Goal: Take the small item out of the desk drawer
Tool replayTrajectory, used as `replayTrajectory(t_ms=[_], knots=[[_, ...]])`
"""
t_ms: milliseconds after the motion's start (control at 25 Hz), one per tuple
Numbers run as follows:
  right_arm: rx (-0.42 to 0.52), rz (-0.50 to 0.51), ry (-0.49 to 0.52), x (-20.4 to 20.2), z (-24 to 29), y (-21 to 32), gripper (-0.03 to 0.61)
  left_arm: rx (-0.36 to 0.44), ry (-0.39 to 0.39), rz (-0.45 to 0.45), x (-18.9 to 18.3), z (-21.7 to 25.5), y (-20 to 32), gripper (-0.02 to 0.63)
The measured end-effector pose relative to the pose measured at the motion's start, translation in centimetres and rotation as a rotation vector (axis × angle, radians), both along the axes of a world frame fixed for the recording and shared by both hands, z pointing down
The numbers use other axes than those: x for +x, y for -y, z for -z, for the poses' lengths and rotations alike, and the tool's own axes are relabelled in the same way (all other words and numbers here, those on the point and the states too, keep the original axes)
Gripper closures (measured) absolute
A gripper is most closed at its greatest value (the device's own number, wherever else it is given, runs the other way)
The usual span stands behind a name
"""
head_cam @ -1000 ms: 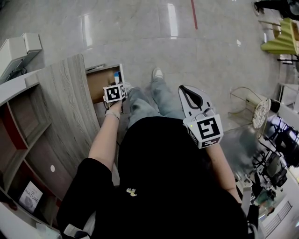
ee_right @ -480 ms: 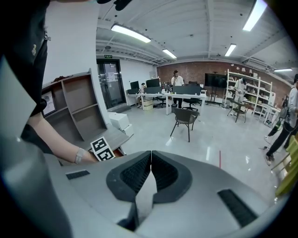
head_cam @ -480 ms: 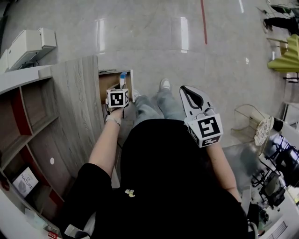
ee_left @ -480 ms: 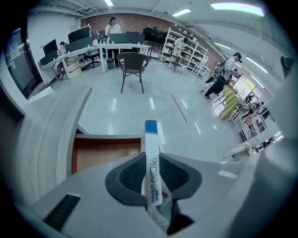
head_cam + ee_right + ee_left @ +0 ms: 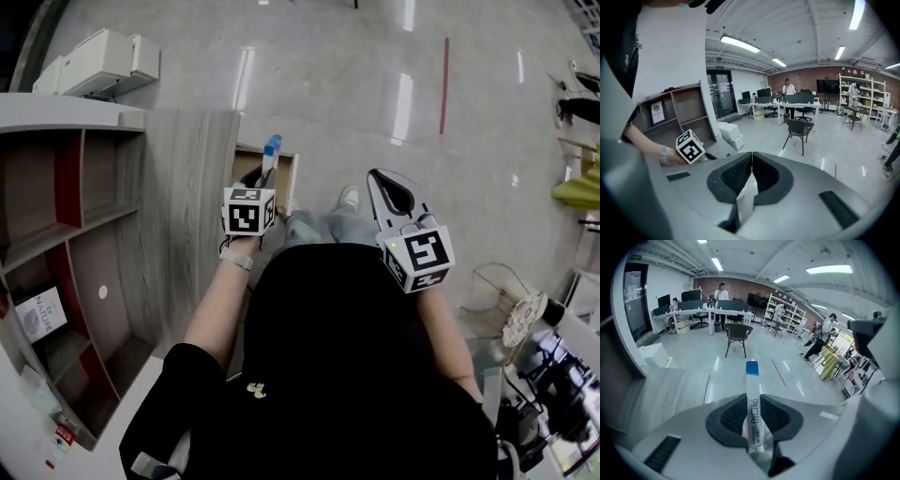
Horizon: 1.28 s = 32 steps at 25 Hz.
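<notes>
Progress over the last second is plain in the head view: the left gripper [image 5: 267,178], which was down at the mouth of the drawer [image 5: 290,174], has risen with its load and now sits above it. Its jaws are clenched on a slim white tube [image 5: 753,401], pads pressing on both flat sides. The blue cap [image 5: 752,368] pokes out well beyond the tips. From above, the white tube [image 5: 271,150] looks clear of the drawer rather than inside it. I judge the item to be out, with only carrying it away or setting it down left to do.

The right gripper [image 5: 752,161] has drifted a little but takes no part. Its jaws are pressed together with nothing between them, and it hovers over the person's legs, well apart from the drawer.

The drawer stands pulled out from the wood-grain desk [image 5: 187,197]. What shows of its brown inside looks bare, though the left gripper hides part of it. To the left, the shelf unit [image 5: 56,169] is mostly empty, and one lower compartment holds a card [image 5: 39,314] printed NATURE.
</notes>
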State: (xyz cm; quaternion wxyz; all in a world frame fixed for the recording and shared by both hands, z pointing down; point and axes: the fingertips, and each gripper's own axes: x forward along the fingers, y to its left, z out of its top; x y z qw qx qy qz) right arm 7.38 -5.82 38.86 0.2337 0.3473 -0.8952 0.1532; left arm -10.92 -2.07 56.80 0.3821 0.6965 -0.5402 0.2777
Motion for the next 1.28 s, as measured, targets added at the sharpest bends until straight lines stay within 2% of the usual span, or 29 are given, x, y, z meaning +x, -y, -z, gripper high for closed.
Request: replayTrajectory(t_ms=[280, 560, 720, 920, 1040, 1280], knots=[[0.067, 0.101, 0.063, -4.3, 3.3, 1.5, 0.581, 0.192, -0.007, 0.044, -1.5, 8.5, 1.0, 0.523], [0.128, 0.193, 0.116, -7.7, 5.8, 2.4, 0.580, 0.456, -0.002, 0.065, -2.6, 17.7, 1.8, 0.523], [0.145, 0.234, 0.146, -9.1, 7.1, 2.8, 0.580, 0.557, 0.017, 0.084, -3.3, 21.4, 1.8, 0.523], [0.169, 0.269, 0.182, -10.4, 9.1, 3.4, 0.580, 0.682, 0.001, 0.115, -4.1, 25.1, 1.3, 0.523], [0.193, 0.304, 0.210, -11.3, 10.0, 3.5, 0.580, 0.735, 0.006, 0.132, -4.6, 26.6, 0.7, 0.523], [0.214, 0.356, 0.243, -13.1, 11.3, 3.0, 0.580, 0.783, 0.028, 0.167, -5.6, 28.3, -0.6, 0.523]])
